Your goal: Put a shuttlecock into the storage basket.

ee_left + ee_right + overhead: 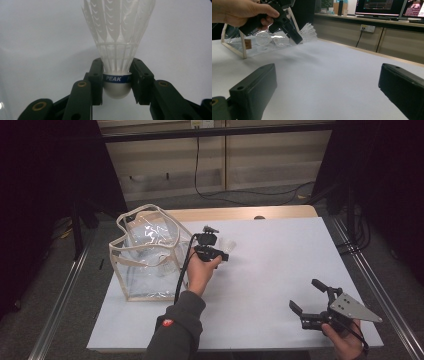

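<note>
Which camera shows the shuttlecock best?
The left gripper view: the shuttlecock sits close up between the left gripper pads. The high view shows a small white blur; the right gripper view, feathers behind the jaws.

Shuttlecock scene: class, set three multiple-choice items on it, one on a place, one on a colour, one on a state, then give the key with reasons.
1. Where is the clear bag?
A. at the table's left end
B. by the right gripper
C. on the floor

2. What colour is the band on the shuttlecock?
A. red
B. blue
C. green

3. How is the right gripper?
A. shut on the shuttlecock
B. shut on the bag
C. open, holding nothing

Key: 1 A, the high view shows it there. 2 B, the left gripper view shows a blue band above the cork. 3 C, its jaws stand apart over bare table.
</note>
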Motion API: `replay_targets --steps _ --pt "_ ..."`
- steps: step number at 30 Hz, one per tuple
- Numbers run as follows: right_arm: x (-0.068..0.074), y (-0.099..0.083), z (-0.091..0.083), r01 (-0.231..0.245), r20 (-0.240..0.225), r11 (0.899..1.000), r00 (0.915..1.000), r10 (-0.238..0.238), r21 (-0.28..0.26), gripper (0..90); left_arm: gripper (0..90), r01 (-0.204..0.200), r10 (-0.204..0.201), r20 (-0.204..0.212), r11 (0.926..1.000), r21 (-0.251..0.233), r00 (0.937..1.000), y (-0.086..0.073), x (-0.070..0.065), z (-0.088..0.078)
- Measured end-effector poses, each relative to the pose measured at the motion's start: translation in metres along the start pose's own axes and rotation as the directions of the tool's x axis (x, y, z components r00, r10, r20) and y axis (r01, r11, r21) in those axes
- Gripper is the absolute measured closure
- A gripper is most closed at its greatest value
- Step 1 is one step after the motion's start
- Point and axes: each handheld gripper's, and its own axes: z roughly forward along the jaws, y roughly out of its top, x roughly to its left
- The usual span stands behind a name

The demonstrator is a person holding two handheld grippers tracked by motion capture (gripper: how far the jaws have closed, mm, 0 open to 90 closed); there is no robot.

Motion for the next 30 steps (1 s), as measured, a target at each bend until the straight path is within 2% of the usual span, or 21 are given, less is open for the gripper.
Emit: replay_targets --steps 4,10,12,19,21,30 --pt "0.001 0.0 0.0 -0.004 0.002 1.0 1.0 0.004 -0.002 1.7 65.5 -0.015 0.014 0.034 0.9999 0.009 0.9993 0.003 -0.005 -0.007" --pt "0.001 0.0 0.0 0.0 0.003 1.0 1.0 0.0 0.001 1.7 65.5 -0.036 0.035 0.058 0.9993 0.013 0.9977 0.008 -0.012 -0.017" --pt "0.001 0.0 0.001 0.001 0.0 1.0 1.0 -0.001 0.0 1.7 65.5 -0.033 0.032 0.085 0.9994 0.012 0.9959 0.01 -0.014 -0.02" --pt "0.0 0.0 0.0 -0.002 0.002 1.0 1.0 0.002 0.002 1.7 65.5 -0.065 0.063 0.101 0.9976 0.022 0.9929 0.016 -0.022 -0.03" --pt "0.0 0.0 0.0 -0.004 0.004 1.0 1.0 0.004 0.001 1.7 65.5 -0.063 0.06 0.108 0.9977 0.023 0.9923 0.016 -0.025 -0.033" --pt "0.0 -0.001 0.001 -0.006 0.005 1.0 1.0 0.006 0.0 1.7 65.5 -0.098 0.094 0.12 0.9949 0.027 0.9883 0.022 -0.03 -0.048"
